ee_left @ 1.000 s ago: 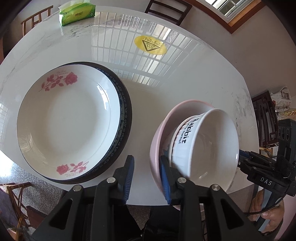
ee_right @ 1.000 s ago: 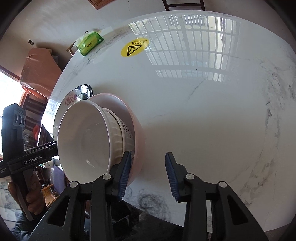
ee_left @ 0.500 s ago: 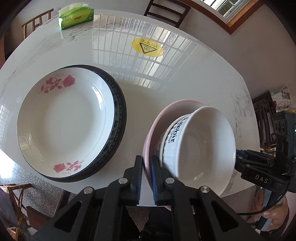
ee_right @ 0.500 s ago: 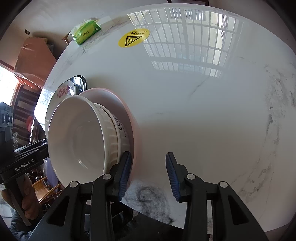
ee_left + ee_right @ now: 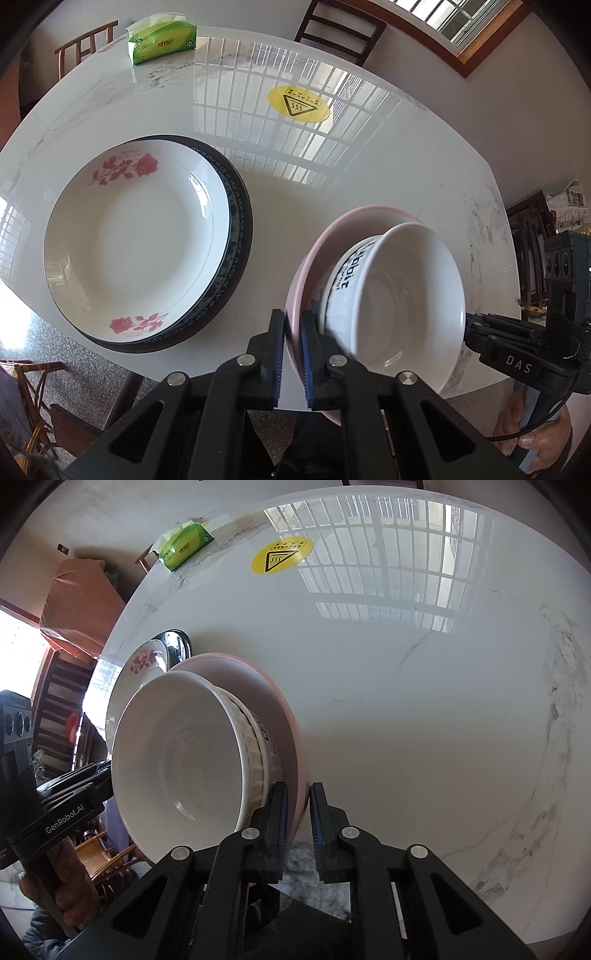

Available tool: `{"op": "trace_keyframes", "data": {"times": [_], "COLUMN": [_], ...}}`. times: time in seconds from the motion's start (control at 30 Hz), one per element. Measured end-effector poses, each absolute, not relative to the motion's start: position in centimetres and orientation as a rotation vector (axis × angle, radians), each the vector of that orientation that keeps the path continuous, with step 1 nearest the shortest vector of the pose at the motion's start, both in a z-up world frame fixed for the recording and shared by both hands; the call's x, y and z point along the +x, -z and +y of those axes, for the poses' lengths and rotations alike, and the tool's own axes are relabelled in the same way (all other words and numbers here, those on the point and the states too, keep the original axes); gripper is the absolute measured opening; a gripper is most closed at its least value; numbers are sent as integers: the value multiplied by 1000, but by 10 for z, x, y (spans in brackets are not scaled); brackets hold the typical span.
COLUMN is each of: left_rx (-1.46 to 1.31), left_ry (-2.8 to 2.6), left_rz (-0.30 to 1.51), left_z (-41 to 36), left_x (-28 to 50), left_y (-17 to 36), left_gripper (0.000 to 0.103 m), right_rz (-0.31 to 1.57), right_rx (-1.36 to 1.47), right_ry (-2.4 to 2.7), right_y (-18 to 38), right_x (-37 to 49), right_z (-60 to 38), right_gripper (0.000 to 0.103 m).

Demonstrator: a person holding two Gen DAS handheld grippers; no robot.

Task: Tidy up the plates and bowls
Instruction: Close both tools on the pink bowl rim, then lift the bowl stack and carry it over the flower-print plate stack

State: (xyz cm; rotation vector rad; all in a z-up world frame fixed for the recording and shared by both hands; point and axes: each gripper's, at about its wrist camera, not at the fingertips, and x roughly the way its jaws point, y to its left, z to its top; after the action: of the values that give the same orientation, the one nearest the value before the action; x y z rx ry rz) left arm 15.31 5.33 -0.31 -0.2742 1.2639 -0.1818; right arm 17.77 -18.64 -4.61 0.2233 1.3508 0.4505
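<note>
Here, the left gripper [image 5: 293, 341] and right gripper [image 5: 298, 812] each clamp their fingers on opposite rims of the pink bowl [image 5: 328, 240], which carries the white bowl [image 5: 402, 306], beside stacked plates [image 5: 136, 240] on the desk [image 5: 369, 177].

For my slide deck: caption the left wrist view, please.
Left tongs clamp pink bowl's rim, white bowl nested inside, beside stacked plates.
</note>
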Motion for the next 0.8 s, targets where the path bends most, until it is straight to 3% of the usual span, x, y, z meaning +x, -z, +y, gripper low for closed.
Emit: {"op": "trace_keyframes", "data": {"times": [0.8], "left_rx": [-322], "left_ry": [127], "left_rz": [1169], "left_z": [90], "left_x": [135], "left_y": [-37], "left_gripper": [7], "right_rz": [1305], "right_rx": [260], "right_ry": [-508], "right_y": [13], "right_x": [177], "right_z": [-168], "right_gripper": [15]}}
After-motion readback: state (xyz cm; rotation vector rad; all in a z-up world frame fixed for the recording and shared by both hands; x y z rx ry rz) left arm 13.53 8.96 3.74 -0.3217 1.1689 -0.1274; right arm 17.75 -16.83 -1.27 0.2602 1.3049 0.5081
